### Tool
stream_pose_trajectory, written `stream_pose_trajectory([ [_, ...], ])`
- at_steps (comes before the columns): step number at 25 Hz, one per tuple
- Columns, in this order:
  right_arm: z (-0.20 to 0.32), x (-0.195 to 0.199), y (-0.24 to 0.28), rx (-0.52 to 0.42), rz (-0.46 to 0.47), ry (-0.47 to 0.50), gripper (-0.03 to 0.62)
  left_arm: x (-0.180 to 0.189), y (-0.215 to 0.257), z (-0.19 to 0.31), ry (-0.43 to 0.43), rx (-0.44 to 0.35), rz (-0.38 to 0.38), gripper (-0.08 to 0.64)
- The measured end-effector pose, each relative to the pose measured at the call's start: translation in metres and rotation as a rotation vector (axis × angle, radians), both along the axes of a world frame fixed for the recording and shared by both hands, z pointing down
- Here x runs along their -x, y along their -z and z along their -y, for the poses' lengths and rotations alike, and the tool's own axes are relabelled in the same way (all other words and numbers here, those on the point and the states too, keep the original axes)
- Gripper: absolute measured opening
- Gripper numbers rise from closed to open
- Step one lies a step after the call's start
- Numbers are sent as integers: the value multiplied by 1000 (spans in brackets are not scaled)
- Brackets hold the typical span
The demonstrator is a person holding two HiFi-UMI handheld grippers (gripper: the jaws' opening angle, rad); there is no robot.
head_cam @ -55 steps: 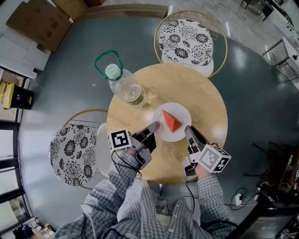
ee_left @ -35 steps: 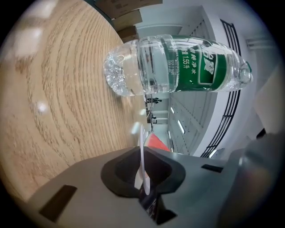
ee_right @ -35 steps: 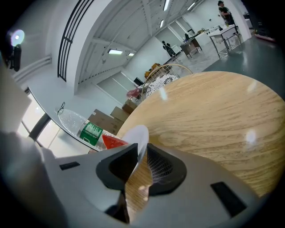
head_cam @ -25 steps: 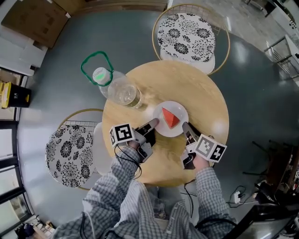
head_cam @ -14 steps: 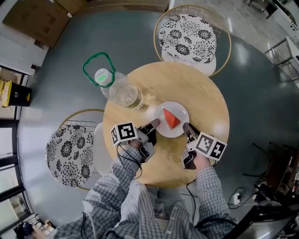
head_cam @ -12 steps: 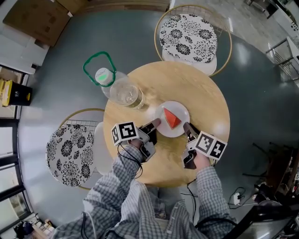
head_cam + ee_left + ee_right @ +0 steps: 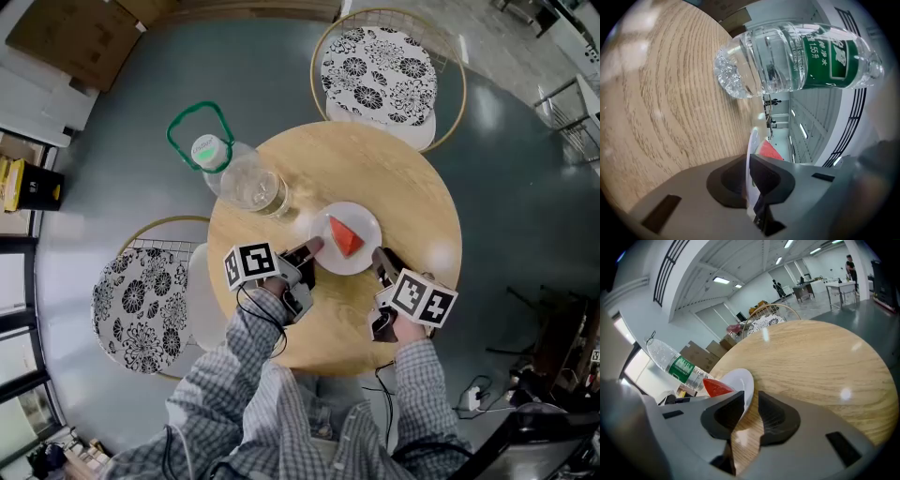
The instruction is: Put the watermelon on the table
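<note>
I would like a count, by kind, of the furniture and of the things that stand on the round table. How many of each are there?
Table: 1
Chairs: 2
Water bottle: 1
Plate: 1
Watermelon slice: 1
Total: 6

Open industrial-style hall, strip ceiling lights (image 7: 721, 281), cardboard boxes (image 7: 80, 42), grey floor (image 7: 141, 112), round café table (image 7: 375, 169).
</note>
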State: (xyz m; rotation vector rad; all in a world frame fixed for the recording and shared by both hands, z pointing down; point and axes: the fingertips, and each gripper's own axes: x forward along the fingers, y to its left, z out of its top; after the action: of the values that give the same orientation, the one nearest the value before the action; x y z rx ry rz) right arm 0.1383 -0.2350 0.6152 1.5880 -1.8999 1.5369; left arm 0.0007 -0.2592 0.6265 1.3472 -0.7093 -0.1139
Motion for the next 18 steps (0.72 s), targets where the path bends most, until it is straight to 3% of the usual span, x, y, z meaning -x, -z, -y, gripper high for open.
stream_pose_trajectory([
  [3,-3,8,12,-97,-139,158,77,0,0,1,-1,0,1,21],
  [7,-18,46,30,-255,-425,517,75,-1,0,1,-3,3,2,21],
  [13,-51,99,25,-402,-774,1027,77,-1,0,2,-6,0,1,21],
  [15,-55,105,16,-421,-889,1139,77,-1,0,2,-6,0,3,21],
  [18,-55,106,6,-441,-1021,1223,76,-2,0,1,-7,1,4,21],
])
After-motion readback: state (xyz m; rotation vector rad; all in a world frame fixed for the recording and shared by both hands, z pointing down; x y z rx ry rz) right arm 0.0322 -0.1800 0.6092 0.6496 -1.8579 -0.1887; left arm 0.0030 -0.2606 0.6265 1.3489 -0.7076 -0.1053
